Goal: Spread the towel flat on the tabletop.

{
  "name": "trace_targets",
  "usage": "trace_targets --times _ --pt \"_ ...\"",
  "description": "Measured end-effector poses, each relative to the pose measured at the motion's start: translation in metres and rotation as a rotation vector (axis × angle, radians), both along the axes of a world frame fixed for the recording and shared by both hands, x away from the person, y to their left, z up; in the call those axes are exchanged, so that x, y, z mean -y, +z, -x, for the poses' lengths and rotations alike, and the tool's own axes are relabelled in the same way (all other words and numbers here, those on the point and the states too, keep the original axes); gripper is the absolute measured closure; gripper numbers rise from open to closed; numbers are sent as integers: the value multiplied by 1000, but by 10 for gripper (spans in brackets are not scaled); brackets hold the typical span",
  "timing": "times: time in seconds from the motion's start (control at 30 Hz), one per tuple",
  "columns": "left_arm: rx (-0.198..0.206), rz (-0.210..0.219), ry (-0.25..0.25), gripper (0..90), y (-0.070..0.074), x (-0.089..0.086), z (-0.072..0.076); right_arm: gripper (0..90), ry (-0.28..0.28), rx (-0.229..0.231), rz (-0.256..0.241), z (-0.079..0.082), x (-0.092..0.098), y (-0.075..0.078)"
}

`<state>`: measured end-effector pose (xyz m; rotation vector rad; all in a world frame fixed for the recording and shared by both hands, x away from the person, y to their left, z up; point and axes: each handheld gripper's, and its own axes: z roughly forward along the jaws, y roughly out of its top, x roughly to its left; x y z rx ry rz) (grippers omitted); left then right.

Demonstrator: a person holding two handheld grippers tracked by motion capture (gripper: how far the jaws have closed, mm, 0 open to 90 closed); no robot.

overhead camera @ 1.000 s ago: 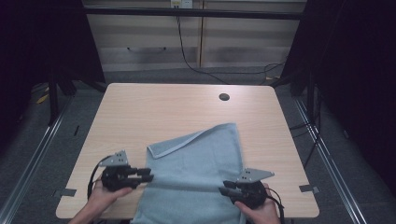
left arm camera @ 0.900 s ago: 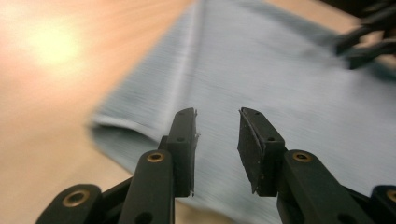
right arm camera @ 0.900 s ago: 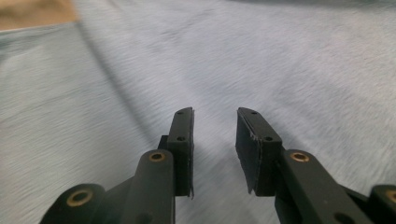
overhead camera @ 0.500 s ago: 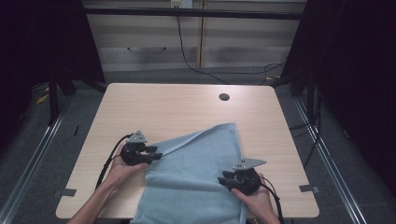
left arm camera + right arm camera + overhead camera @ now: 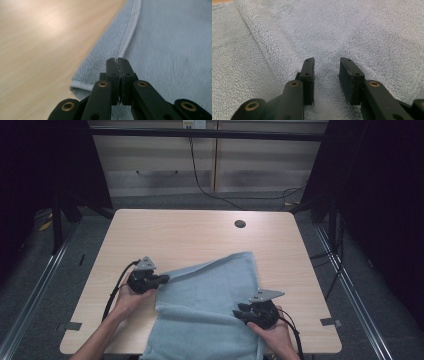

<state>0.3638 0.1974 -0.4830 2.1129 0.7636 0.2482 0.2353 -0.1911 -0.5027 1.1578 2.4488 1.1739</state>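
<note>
A light blue towel (image 5: 210,305) lies on the near half of the wooden table (image 5: 175,237), and its near end hangs over the front edge. My left gripper (image 5: 162,279) is at the towel's left edge. In the left gripper view its jaws are shut on the towel's hem (image 5: 127,37), with the fingertips (image 5: 117,60) pressed together. My right gripper (image 5: 241,312) rests over the towel's right part. In the right gripper view it stands open (image 5: 327,61), with terry cloth (image 5: 352,32) below the gap and nothing pinched.
A dark round hole (image 5: 240,224) sits in the table near its far edge. A black frame and cables stand beyond the table. Metal floor rails (image 5: 45,270) run along both sides. Bare wood lies to the left and far side of the towel.
My left gripper has moved away from the table's front edge and a little to the right, bringing the towel's left edge with it. The right gripper has shifted slightly forward.
</note>
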Motion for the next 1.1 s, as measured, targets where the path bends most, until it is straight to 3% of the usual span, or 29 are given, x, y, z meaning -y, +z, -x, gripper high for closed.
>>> trace_targets --times 0.17,0.23,0.3,0.37,0.4,0.47,0.57,0.63,0.67,0.7,0.73,0.77,0.87,0.9,0.97,1.0,1.03,1.07,1.1 --pt "41 72 63 884 37 -5 -24 647 2 3 5 -1 -1 1" --pt "54 103 112 864 48 -7 -37 644 4 7 4 -1 -1 1" --pt "49 171 182 833 52 -9 -47 643 2 5 3 0 -1 1" --pt "40 166 256 703 52 -12 -54 637 0 8 -1 0 -1 2" --pt "31 173 262 639 51 -12 -54 635 2 13 -2 0 0 2" --pt "23 175 227 641 49 -13 -48 629 -5 18 -5 1 2 4" --pt "-18 160 119 659 40 -10 -26 625 -14 24 0 1 3 6" --pt "-47 123 32 681 30 -5 -4 629 -37 35 11 0 8 9" --pt "-81 73 -25 693 17 -3 18 633 -52 29 13 1 10 10" --pt "-95 69 -39 697 11 -4 27 636 -60 24 20 1 12 10" --pt "-95 69 -39 699 11 -4 27 636 -60 24 20 1 12 10" --pt "-120 61 -59 695 4 -5 34 639 -82 20 42 0 17 9" --pt "-150 19 -53 684 -14 -5 43 639 -99 12 61 0 23 7" --pt "-136 -14 -39 667 -17 -4 42 639 -108 9 66 0 27 7" --pt "-122 -9 -12 677 -19 -2 35 643 -148 1 74 -2 40 6" --pt "-81 -34 4 690 -20 3 28 644 -163 -4 66 -4 44 4" --pt "-81 -34 4 693 -20 3 28 644 -163 -4 66 -4 44 4" --pt "-44 -51 4 693 -21 6 24 652 -171 -4 64 -6 47 3" --pt "-35 -58 14 698 -22 8 20 651 -174 -5 60 -7 48 3"
